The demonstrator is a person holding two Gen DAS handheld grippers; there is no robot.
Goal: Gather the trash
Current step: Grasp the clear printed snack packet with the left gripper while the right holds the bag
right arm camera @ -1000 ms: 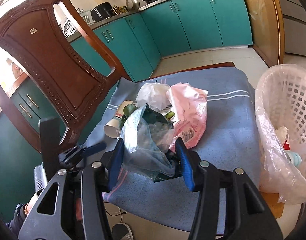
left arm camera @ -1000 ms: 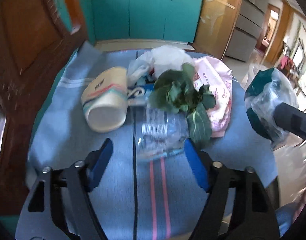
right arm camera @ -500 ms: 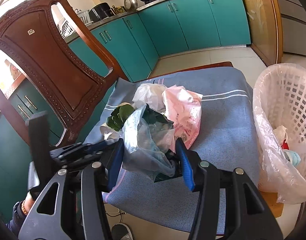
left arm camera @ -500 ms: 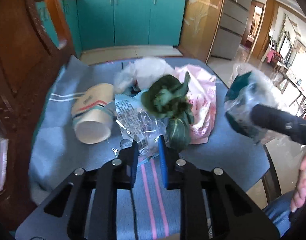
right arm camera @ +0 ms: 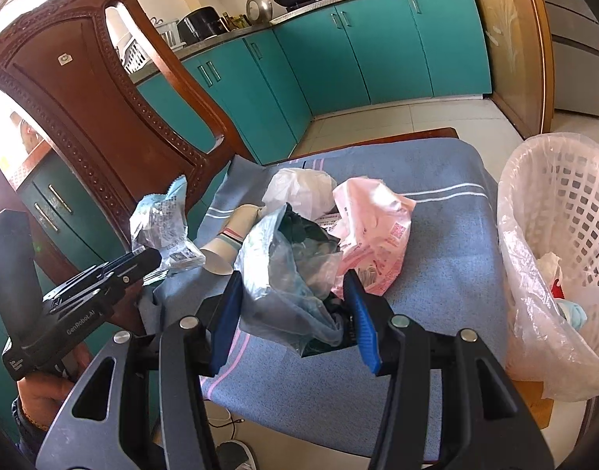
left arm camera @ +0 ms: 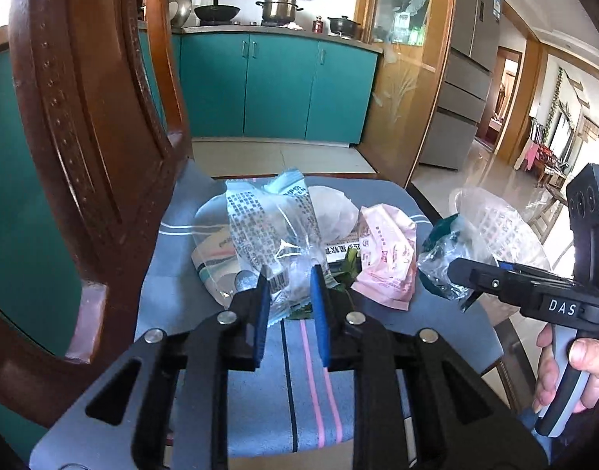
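My left gripper [left arm camera: 287,280] is shut on a clear printed wrapper [left arm camera: 268,219] and holds it up above the blue cloth [left arm camera: 284,372]. The right wrist view shows this same wrapper [right arm camera: 160,223] hanging off the left gripper [right arm camera: 145,260]. My right gripper [right arm camera: 291,286] is shut on a crumpled clear bag with dark green inside [right arm camera: 287,258], which appears in the left wrist view as well [left arm camera: 440,262]. On the cloth lie a paper cup [left arm camera: 213,258] on its side, a pink bag [left arm camera: 385,250], a white bag [left arm camera: 334,211] and a green leaf [left arm camera: 346,270].
A white lattice basket [right arm camera: 565,203] lined with clear plastic stands at the table's right edge, with some trash inside. A carved wooden chair [right arm camera: 84,109] stands close on the left. Teal kitchen cabinets [right arm camera: 377,47] are behind. A hand [left arm camera: 573,368] grips the right tool.
The left gripper closed on the clear wrapper and lifted it off the cloth, pulling it clear of the leaf and the cup. The right gripper stayed still with its bag.
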